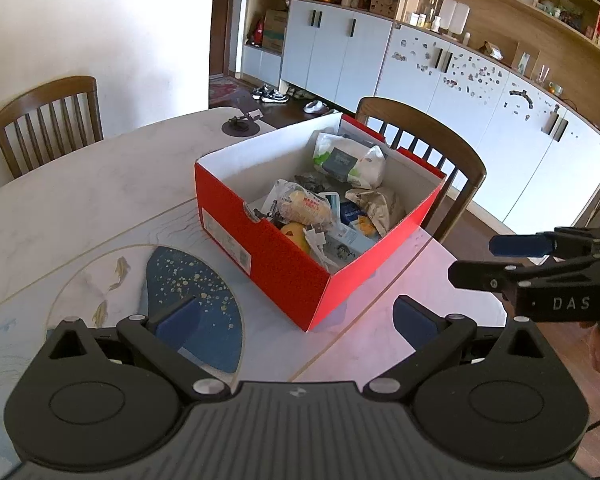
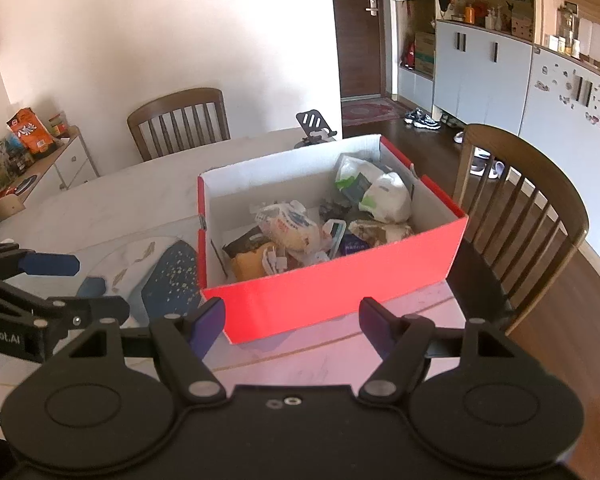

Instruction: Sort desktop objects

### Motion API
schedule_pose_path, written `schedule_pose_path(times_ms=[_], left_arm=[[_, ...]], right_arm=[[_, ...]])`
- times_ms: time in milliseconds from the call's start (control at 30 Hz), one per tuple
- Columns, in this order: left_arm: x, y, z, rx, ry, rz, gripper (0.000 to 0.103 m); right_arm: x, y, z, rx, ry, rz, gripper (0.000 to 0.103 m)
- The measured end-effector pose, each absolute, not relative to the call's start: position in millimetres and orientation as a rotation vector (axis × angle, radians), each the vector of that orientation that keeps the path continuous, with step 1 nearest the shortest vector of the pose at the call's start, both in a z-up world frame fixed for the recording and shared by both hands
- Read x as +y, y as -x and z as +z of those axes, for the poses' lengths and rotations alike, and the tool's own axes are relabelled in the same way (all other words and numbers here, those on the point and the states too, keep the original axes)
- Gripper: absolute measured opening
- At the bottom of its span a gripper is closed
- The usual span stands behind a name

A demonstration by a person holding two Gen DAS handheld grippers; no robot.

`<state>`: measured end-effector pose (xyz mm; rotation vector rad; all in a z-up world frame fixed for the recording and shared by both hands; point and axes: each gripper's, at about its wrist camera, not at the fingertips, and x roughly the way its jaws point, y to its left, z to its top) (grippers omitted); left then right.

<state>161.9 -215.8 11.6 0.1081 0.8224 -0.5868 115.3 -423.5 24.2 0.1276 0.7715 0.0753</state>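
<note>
Left wrist view: one red box, lidless, sits on the marble tabletop, and the desktop objects lie piled inside it. No loose item shows on the tabletop near the box. That fits either a box just filled or one waiting to be emptied; cannot say which.

Left tongs released, blue pads spread wide, nothing between them, hovering just short of the box's near corner. Right tongs likewise spread and empty, facing the box's near long wall.

Contents, counted as far as visible: one white-and-green pouch at the far end, one wrapped bread roll mid-box, one yellow item at the near end, one white cable plug beside it. Rest is overlapped; no firm total.

Any reach into the box would do best from above, clear of the walls, taking the topmost piece so the pile stays put.

Two wooden chairs beyond the box.
</note>
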Motion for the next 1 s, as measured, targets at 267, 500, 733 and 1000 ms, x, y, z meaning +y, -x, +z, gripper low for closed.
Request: schedule_pose_path(times_ms=[267, 500, 733, 1000], left_arm=[[-213.2, -156.5, 5.4, 0.835, -0.127, -0.595, 0.103], [-211.7, -155.5, 3.4, 0.832, -0.129, -0.601, 0.103], [-209.7, -154.5, 4.3, 0.83, -0.13, -0.612, 0.103], [-208.4, -154.0, 5.4, 0.825, -0.135, -0.609, 0.103]], right_arm=[[-413.0, -105.1, 20.6, 0.776, -0.146, 0.05, 0.073], [-405.9, -98.6, 18.0, 0.769, -0.172, 0.011, 0.073], [-403.6, -96.8, 17.2, 0.775, -0.169, 0.0, 0.073], [-401.7, -97.4, 16.5, 0.784, -0.173, 0.0, 0.073]])
